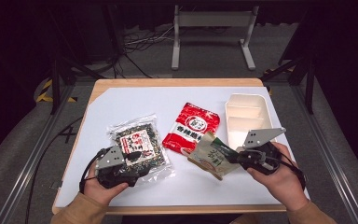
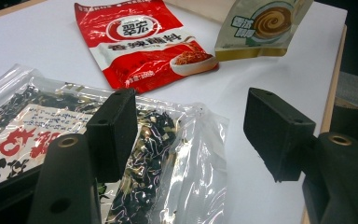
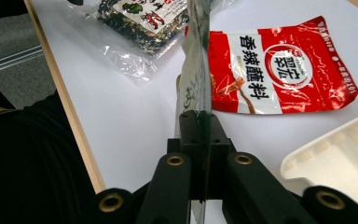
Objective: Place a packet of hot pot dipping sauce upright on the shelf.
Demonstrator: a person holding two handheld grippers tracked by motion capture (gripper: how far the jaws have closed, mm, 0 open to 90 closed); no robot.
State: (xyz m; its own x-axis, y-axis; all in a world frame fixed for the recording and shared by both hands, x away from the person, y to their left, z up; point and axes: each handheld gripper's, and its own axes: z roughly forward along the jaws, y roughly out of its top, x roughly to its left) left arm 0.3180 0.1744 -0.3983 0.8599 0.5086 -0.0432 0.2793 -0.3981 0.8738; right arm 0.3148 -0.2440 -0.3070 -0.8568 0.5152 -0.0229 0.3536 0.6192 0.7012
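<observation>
The right gripper [image 1: 230, 156] is pinching the edge of the beige pouch [image 1: 212, 156], its jaws clamped flat together on the thin seam, and the pouch is hanging clear of the table, tilted out toward the middle. In the right gripper view the pouch [image 3: 195, 70] is standing edge-on, straight up out of the closed jaws. It is hovering just over the lower corner of the red packet [image 1: 191, 128], which is lying flat on the white sheet [image 1: 121, 105] in the centre. Beside the right hand [image 1: 279, 179], a white tray [image 1: 247, 116] with divided compartments is sitting at the right edge of the table.

Over on the other side, the left gripper [image 1: 133, 156] is resting low above the clear bag of dark dried bits [image 1: 137, 144], jaws standing wide apart and gripping nothing. In the left gripper view one jaw is hanging over the clear bag [image 2: 121, 154], the other over bare white sheet beside it; whether either is touching, I cannot tell. The left hand [image 1: 105, 186] is holding that gripper near the front edge of the table.
</observation>
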